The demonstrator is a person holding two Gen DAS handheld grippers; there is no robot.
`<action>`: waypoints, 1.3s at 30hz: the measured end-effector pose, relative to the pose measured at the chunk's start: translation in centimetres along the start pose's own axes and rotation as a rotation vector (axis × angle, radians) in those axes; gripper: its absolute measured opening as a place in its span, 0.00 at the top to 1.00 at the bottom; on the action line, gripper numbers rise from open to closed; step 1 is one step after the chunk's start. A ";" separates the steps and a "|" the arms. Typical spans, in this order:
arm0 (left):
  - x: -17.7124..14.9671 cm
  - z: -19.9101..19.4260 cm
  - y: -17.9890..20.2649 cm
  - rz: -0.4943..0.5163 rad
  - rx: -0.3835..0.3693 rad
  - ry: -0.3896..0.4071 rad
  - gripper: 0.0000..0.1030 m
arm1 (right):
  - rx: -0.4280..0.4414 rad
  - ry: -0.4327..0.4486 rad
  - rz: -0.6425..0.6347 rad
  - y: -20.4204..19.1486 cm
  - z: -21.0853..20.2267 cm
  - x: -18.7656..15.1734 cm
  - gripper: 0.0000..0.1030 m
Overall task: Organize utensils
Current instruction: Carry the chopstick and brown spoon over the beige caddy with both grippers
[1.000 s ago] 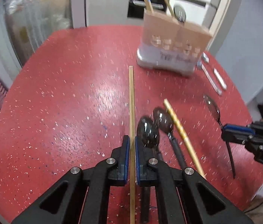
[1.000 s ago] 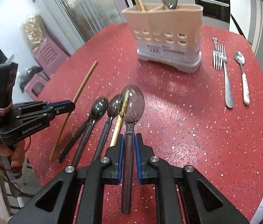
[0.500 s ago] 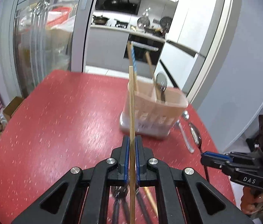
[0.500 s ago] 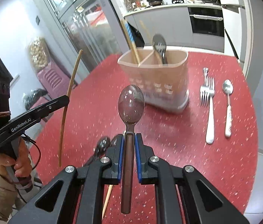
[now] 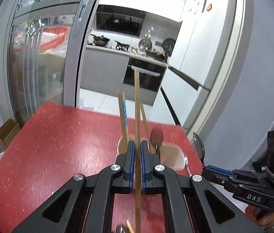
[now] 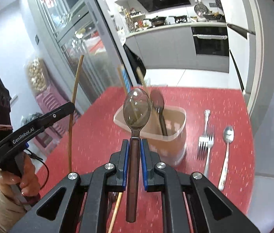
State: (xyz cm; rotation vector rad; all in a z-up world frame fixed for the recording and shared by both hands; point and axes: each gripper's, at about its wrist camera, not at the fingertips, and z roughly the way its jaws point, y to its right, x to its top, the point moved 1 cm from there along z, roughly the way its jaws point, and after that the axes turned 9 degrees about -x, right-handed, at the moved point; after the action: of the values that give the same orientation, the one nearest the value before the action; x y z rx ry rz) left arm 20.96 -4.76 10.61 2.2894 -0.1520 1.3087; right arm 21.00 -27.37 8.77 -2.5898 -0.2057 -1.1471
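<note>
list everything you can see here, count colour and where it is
table: 1, red speckled, under everything
utensil holder: 1, beige, middle of the table, already holding two wooden sticks and a dark spoon
chopstick: 1, light wood, upright in the left gripper
clear spoon: 1, smoky brown, upright in the right gripper, in front of the holder
forks: 2, silver, flat on the table right of the holder
white-handled spoon: 1, silver bowl, right of the forks
loose chopstick: 1, light wood, on the table below the right gripper
left gripper: 1, black with blue pads, shut on the chopstick
right gripper: 1, black with blue pads, shut on the clear spoon
</note>
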 end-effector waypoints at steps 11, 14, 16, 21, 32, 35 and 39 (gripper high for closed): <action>5.5 4.5 0.1 0.021 0.060 0.112 0.70 | -0.035 0.102 0.048 1.5 2.7 6.4 0.88; 6.0 6.1 -0.4 0.022 0.078 0.135 0.70 | -0.052 0.122 0.060 2.1 3.8 7.4 0.88; 6.1 7.1 -0.8 0.018 0.089 0.149 0.70 | -0.071 0.138 0.056 2.3 4.5 7.7 0.88; 5.4 9.3 -1.8 0.006 0.106 0.184 0.70 | -0.123 0.176 0.019 2.1 7.0 7.7 0.88; 2.4 11.5 -2.9 0.023 0.134 0.228 0.70 | -0.204 0.266 -0.098 0.7 9.8 5.0 0.88; 1.6 11.8 -2.8 0.035 0.141 0.216 0.70 | -0.211 0.270 -0.124 0.2 10.0 4.1 0.88; 0.4 11.6 -2.4 0.078 0.170 0.200 0.70 | -0.221 0.273 -0.156 -0.1 10.0 2.7 0.88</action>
State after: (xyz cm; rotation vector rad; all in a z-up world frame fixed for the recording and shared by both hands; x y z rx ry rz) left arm 30.99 -8.10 5.23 2.2926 -0.0651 1.6376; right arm 29.83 -23.98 4.45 -2.5994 -0.2351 -1.6486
